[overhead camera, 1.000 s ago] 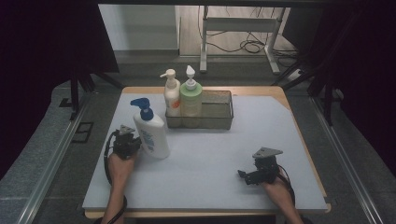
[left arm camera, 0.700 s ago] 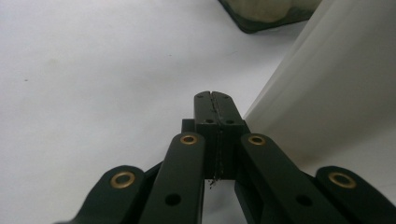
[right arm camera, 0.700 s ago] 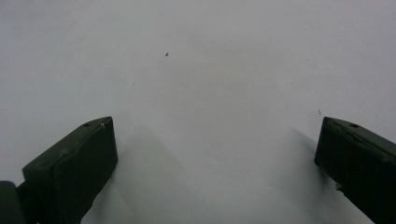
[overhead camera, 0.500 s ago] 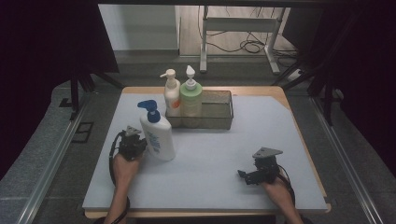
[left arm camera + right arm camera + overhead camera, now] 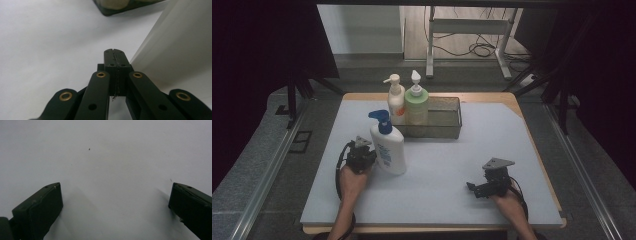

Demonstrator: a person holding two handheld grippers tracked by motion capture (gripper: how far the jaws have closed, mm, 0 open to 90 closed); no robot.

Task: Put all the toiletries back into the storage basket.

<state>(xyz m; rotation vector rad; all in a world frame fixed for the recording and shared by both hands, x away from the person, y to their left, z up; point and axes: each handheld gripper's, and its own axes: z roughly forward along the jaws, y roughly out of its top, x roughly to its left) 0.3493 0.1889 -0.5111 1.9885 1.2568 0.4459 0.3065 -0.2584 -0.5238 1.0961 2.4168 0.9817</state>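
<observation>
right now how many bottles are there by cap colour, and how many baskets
blue pump bottle: 1
white pump bottle: 1
green bottle, white cap: 1
dark basket: 1
total: 4

My left claw (image 5: 115, 56) is matt black plastic with little brass-looking rivets. The pump bottle (image 5: 388, 150) next to it looks like smooth, slightly glossy white plastic. The table (image 5: 447, 200) has a matt pale cover, and the basket (image 5: 447, 120) is see-through smoky plastic.
</observation>
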